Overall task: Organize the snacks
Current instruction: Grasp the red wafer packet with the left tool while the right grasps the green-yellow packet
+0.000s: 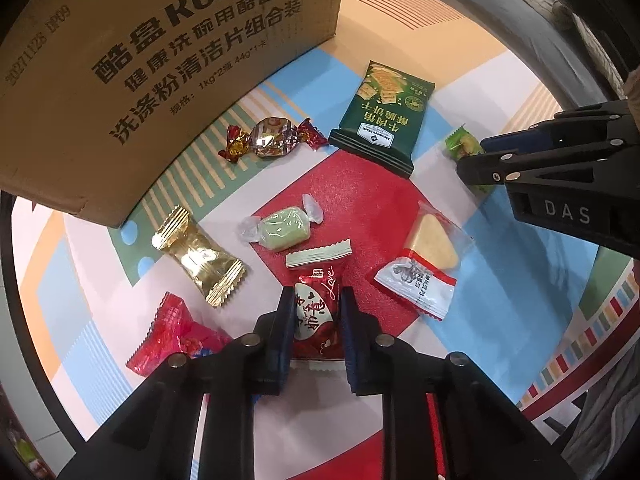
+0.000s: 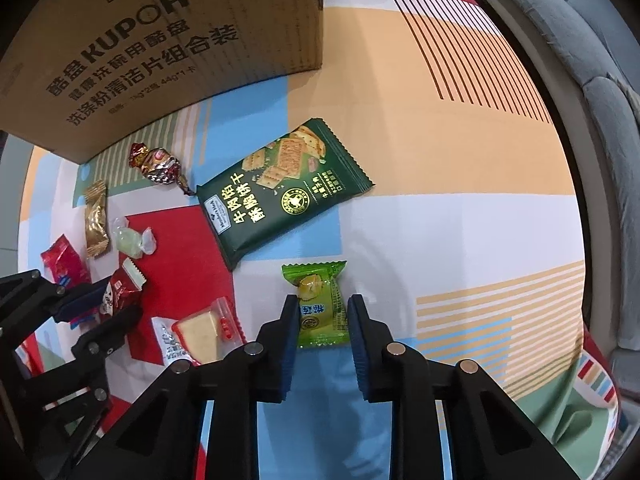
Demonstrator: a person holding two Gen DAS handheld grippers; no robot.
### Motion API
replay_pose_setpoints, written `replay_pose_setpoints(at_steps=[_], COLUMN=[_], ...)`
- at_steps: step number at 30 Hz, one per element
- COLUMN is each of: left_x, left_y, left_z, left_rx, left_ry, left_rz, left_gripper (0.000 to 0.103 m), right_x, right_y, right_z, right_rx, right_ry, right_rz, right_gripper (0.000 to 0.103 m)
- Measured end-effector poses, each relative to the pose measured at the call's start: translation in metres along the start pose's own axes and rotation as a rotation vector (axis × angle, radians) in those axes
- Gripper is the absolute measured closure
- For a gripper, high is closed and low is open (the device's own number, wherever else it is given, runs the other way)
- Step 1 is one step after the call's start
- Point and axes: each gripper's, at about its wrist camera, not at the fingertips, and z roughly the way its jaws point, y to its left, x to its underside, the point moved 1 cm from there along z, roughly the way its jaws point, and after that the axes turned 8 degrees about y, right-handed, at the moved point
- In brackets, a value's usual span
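Snacks lie scattered on a patterned cloth before a cardboard box [image 1: 152, 60]. My left gripper [image 1: 316, 300] has its jaws around a red "Love" candy packet [image 1: 318, 316], pads touching its sides. My right gripper [image 2: 323, 312] has its jaws around a green durian candy packet [image 2: 320, 308], seen also in the left wrist view [image 1: 464, 146]. Nearby lie a dark green cracker pack [image 1: 382, 114], a pale green wrapped candy [image 1: 282, 228], a gold packet [image 1: 198, 256], a red-gold foil candy [image 1: 272, 138], a triangular biscuit packet [image 1: 424, 260] and a red packet [image 1: 176, 336].
The cardboard box [image 2: 160, 48] stands at the back left, top out of view. A grey cushioned sofa edge [image 2: 600, 120] runs along the right. The cloth [image 2: 440, 140] to the right of the cracker pack [image 2: 284, 184] holds nothing.
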Motion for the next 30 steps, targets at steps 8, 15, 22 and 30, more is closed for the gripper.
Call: replay_pose_setpoints(at_steps=[8,15,22,30], left_x=[0.015,0.021,0.027,0.037], left_y=[0.005,0.01,0.01,0.014], left_z=[-0.007,-0.022,-0.042,-0.069], left_rx=[-0.01,-0.009,-0.013,-0.03], left_ry=[-0.02,-0.052,-0.094,-0.145], left_rz=[-0.062,-0.12,-0.163,-0.233], left_gripper=[0.081,0.082,0.082,0.082], right_x=[0.002,0.009,0.019,0.029], right_y=[0.009,0.009,-0.002,-0.005], right_z=[-0.009,-0.027,-0.044,-0.08], right_rx=[-0.003,-0.034,-0.047,-0.061], right_ry=[-0.027,-0.061,-0.102,-0.148], right_rz=[-0.013,-0.027,-0.044,-0.052], right_gripper=[0.081,0.081,0.081,0.081])
